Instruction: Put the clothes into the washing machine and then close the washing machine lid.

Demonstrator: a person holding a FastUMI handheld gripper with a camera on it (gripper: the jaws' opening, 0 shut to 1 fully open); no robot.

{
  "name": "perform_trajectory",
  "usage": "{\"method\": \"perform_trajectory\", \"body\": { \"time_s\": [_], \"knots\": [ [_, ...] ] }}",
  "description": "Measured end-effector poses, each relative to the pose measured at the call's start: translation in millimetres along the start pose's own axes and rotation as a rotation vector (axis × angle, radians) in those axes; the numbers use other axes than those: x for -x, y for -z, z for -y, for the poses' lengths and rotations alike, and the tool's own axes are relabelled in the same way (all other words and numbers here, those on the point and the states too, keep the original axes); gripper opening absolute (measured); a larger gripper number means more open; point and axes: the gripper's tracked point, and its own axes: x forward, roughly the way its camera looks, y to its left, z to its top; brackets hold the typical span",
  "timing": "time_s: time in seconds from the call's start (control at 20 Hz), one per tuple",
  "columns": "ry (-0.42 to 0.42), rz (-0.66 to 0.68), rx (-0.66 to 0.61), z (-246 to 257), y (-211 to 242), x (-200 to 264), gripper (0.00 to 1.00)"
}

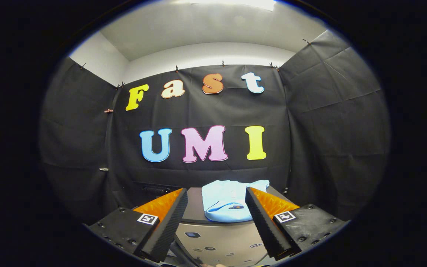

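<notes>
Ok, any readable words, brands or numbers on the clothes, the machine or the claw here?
None can be read.
Neck label of the light blue shirt: too small to read.
Marks on the washing machine panel: blurred, unreadable.
Square markers on the claw: patterns, no words.
The claw is open, with the shirt just beyond its fingers.

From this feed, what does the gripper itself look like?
The gripper has two wedge-shaped fingers with ribbed inner faces. Each sits on a dark block with screw heads and a small square black-and-white marker. They stand open, with nothing between them.
</notes>
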Motion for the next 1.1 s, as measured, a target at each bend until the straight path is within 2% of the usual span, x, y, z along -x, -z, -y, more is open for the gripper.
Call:
{"method": "perform_trajectory", "body": {
  "time_s": [0.35, 0.65, 0.85, 1.1],
  "knots": [
    [0.029, -0.025, 0.023, 2, 6, -16, 0.98],
    [0.035, -0.058, 0.033, 3, -6, -73, 0.98],
    [0.06, -0.104, -0.008, 13, -17, -125, 0.98],
    [0.056, -0.229, -0.049, 23, -15, -191, 0.98]
  ]
}}
